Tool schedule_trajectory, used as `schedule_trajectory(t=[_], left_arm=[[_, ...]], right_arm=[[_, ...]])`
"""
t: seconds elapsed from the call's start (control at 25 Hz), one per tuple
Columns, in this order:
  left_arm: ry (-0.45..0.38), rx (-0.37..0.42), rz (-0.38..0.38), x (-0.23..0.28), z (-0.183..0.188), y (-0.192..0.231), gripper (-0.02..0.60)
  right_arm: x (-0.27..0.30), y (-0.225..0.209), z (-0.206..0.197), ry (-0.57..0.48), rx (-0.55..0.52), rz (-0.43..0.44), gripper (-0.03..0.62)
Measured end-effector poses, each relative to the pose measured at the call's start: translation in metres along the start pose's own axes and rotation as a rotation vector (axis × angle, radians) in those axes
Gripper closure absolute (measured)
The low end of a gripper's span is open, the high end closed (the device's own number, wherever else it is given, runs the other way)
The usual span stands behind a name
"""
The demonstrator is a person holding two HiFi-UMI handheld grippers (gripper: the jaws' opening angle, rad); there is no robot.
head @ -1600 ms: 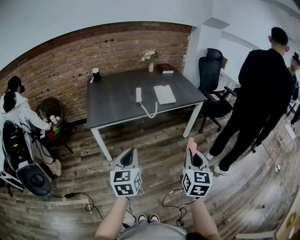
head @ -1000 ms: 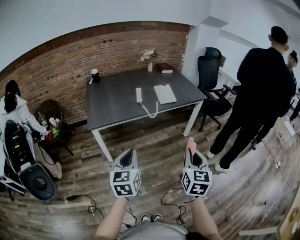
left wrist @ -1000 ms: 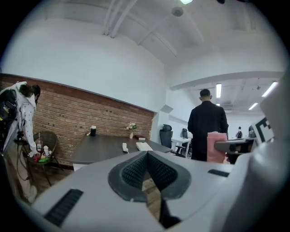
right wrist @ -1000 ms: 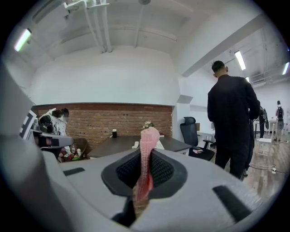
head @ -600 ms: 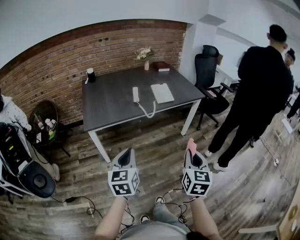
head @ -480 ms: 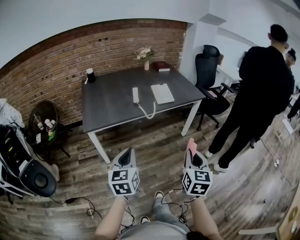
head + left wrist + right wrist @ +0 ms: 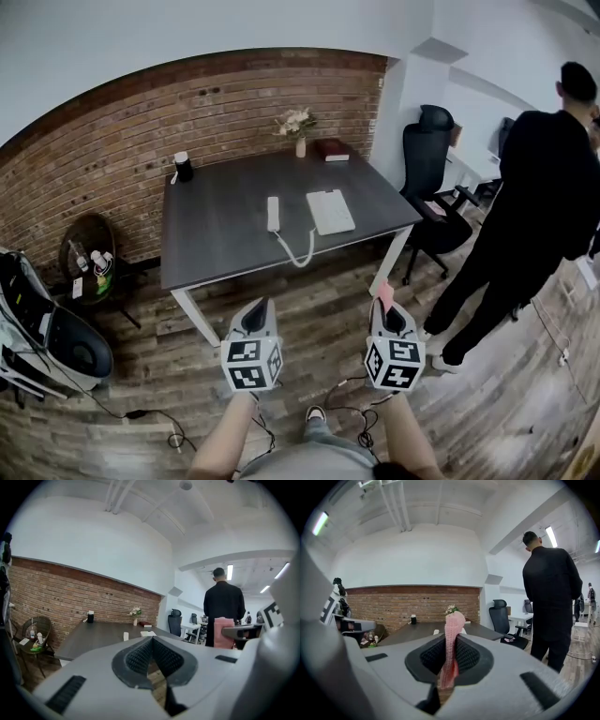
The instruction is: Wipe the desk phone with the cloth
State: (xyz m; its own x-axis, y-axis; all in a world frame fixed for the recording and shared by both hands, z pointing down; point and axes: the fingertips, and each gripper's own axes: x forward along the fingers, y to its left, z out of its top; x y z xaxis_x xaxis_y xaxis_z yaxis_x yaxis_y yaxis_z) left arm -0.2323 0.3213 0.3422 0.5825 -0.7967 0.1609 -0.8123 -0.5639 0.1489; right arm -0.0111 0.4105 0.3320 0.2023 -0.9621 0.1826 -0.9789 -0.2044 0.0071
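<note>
The desk phone (image 7: 330, 211) lies mid-frame in the head view on the dark desk (image 7: 216, 234). Its white handset (image 7: 273, 213) rests on the desktop left of the base, joined to it by a coiled cord (image 7: 300, 248). The pink cloth (image 7: 451, 634) is well apart from it, pinched upright in the right gripper (image 7: 384, 307), low in the frame over the wood floor. The left gripper (image 7: 255, 317) beside it has its jaws pressed together on nothing. By my reading no wiping has begun: the approach to the desk, the reach and every stroke remain. A person in black (image 7: 539, 206) stands at the right edge.
</note>
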Motion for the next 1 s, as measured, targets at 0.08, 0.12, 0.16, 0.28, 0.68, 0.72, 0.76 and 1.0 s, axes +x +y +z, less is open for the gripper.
schedule_trajectory(t=[0.08,0.12,0.16,0.28,0.68,0.72,0.76,1.0], left_arm=[[-0.001,-0.001,0.009,0.017,0.005,-0.001,0.577],[-0.002,-0.001,0.013,0.026,0.008,-0.001,0.577],[-0.002,-0.002,0.017,0.035,0.01,-0.001,0.577],[0.0,-0.002,0.025,0.061,0.015,-0.002,0.577],[-0.002,0.001,0.054,0.137,0.024,-0.018,0.577],[-0.001,0.0,0.057,0.144,0.024,-0.019,0.577],[-0.001,-0.001,0.058,0.151,0.024,-0.021,0.577],[0.023,-0.006,0.062,0.184,0.017,-0.024,0.577]], right_arm=[[0.018,-0.007,0.006,0.0,-0.001,0.013,0.571],[0.027,-0.011,0.009,0.0,-0.001,0.019,0.571],[0.036,-0.014,0.012,-0.001,-0.002,0.025,0.571],[0.06,-0.026,0.017,-0.005,0.002,0.032,0.571],[0.126,-0.083,0.023,-0.005,0.02,0.042,0.571],[0.133,-0.087,0.023,-0.005,0.02,0.045,0.571],[0.139,-0.092,0.024,-0.005,0.021,0.047,0.571],[0.171,-0.108,0.022,0.008,0.028,0.061,0.571]])
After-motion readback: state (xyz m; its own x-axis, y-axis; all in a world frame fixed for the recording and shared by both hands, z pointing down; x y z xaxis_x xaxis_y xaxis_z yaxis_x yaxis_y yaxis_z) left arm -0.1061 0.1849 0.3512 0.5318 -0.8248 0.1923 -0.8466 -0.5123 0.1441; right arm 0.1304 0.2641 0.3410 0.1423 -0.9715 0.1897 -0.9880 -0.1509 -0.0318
